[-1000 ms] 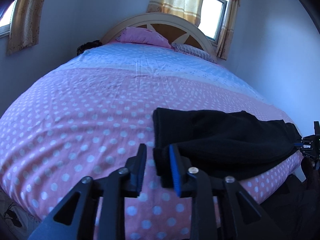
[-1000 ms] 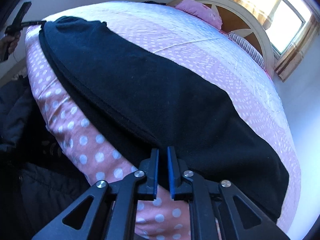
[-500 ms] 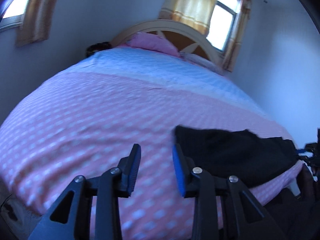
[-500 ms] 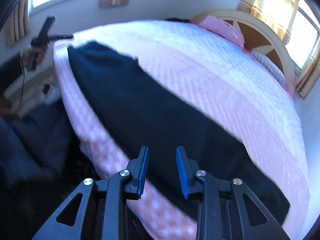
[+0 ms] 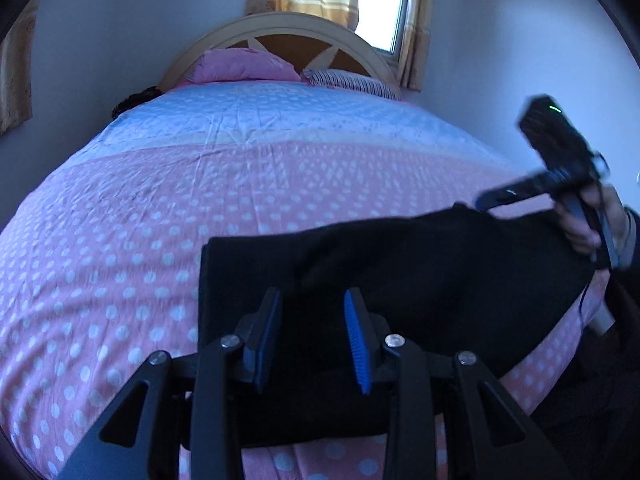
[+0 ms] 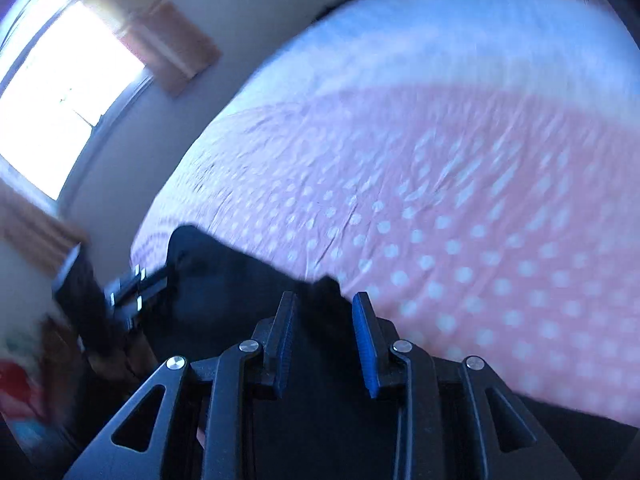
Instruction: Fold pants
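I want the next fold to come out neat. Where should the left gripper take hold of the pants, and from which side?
Probably the near-left corner of the pants, where the straight left edge meets the hem overhanging the bed. The open left gripper is already over that end; come in from the foot of the bed, one finger under the edge, since the cloth lies flat there.

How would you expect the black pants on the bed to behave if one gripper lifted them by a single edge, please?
The black pants will probably sag and unfold, since they drape limply over the bed edge. The fabric looks thick and matte, so it should grip rather than slip. Both the left gripper and right gripper stand open.
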A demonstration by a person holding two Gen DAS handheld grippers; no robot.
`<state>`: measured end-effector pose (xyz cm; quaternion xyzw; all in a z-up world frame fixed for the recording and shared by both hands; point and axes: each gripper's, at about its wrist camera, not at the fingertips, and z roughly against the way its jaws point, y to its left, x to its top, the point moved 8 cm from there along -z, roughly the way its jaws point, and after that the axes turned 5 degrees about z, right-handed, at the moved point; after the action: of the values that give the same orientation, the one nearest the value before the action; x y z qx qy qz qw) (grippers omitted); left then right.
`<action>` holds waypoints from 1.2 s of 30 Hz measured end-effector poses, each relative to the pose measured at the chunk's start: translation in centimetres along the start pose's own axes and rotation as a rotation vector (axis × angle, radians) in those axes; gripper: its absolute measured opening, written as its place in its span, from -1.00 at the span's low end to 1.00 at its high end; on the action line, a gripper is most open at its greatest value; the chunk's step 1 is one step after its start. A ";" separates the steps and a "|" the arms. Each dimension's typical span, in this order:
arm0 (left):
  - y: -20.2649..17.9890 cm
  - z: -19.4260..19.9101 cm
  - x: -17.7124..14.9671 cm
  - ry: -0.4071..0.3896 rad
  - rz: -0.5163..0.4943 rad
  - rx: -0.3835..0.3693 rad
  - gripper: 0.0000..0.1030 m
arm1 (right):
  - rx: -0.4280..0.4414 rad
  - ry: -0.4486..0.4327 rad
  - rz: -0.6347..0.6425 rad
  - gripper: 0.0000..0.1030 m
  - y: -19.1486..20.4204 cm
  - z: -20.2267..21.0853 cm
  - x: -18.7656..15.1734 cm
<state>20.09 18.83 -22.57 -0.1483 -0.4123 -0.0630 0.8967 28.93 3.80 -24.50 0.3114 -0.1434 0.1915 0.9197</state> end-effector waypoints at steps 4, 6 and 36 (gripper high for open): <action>0.6 1.0 -0.1 -0.014 0.011 -0.010 -0.34 | -0.008 -0.002 -0.023 -0.89 0.3 -1.1 0.7; 1.1 1.2 -0.2 -0.018 0.011 0.002 -0.29 | -0.045 -0.048 0.016 -0.90 0.9 -0.2 1.3; -5.7 2.0 -4.0 0.046 -0.154 -0.052 -0.06 | -0.264 0.063 0.442 -0.29 3.8 7.7 -17.8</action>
<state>14.67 14.07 -23.13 -0.1379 -0.4001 -0.1460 0.8942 10.39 -2.87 -23.47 0.1435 -0.2032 0.3768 0.8923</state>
